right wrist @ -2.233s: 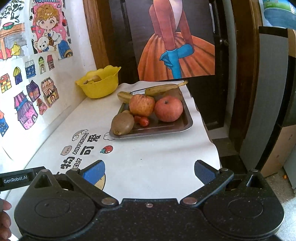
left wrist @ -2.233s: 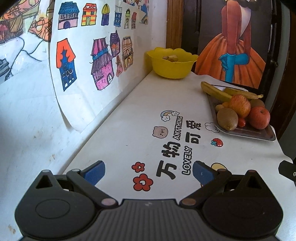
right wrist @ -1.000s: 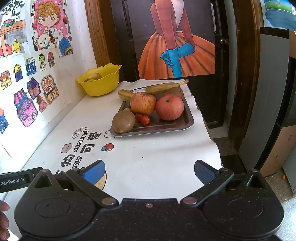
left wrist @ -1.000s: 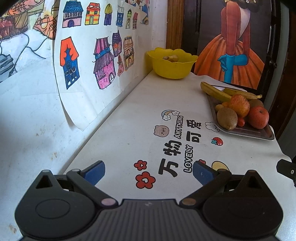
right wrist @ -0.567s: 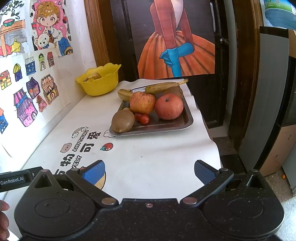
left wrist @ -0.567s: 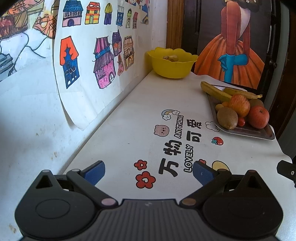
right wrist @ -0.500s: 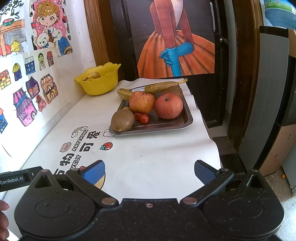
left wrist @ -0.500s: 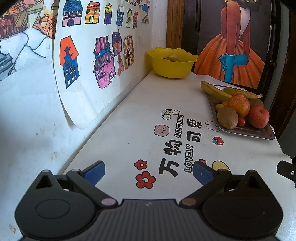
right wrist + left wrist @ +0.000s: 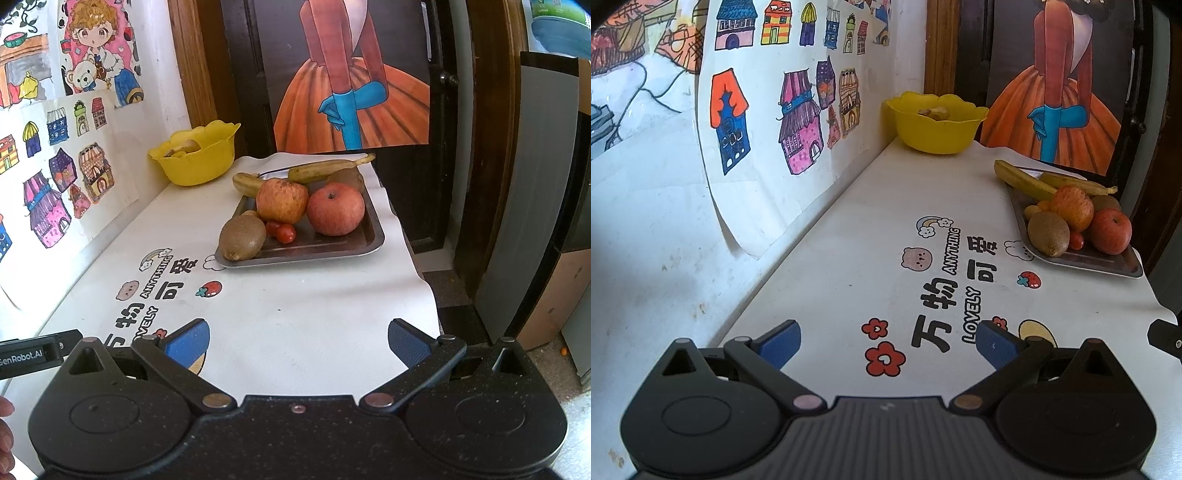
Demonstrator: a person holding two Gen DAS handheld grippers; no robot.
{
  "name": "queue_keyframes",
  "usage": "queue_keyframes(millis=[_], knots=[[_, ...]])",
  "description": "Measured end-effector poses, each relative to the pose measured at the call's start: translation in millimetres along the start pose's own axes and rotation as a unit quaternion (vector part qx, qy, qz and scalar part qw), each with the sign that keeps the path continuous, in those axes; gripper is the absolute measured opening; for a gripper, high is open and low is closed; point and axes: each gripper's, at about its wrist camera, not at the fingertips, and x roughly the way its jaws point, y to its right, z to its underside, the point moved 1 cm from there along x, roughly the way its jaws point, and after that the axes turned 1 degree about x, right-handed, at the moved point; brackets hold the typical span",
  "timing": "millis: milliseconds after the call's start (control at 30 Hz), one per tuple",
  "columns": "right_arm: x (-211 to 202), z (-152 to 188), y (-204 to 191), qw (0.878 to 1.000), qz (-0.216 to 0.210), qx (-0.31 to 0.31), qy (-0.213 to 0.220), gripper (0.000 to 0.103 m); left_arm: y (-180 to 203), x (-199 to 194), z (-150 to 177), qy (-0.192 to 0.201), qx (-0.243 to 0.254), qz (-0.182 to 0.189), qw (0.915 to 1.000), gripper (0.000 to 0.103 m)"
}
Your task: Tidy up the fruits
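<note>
Your open lane runs down the bare cloth (image 9: 849, 258) between the wall (image 9: 665, 240) on the left and the tray (image 9: 332, 251) on the right. The tray is crowded with a kiwi (image 9: 242, 238), apples (image 9: 335, 208) and bananas (image 9: 325, 168). At the far end the bowl (image 9: 199, 162) sits against the wall, with cloth clear between it and the tray.

A home: children's drawings (image 9: 798, 122) taped on the wall, fruit tray (image 9: 332, 251) on the table

Left gripper (image 9: 888, 341) spread wide over table (image 9: 849, 258), fruit tray (image 9: 1108, 264), yellow bowl (image 9: 936, 136)
</note>
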Motion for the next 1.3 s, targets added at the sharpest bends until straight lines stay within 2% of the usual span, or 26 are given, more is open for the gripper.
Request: queue_keyframes(millis=[1300], knots=[[6.9,0.6,-1.0,1.0,-0.005,-0.009,-0.008,0.102,-0.3,5.0,1.2,-0.002,0.005,0.004,1.0,0.102]])
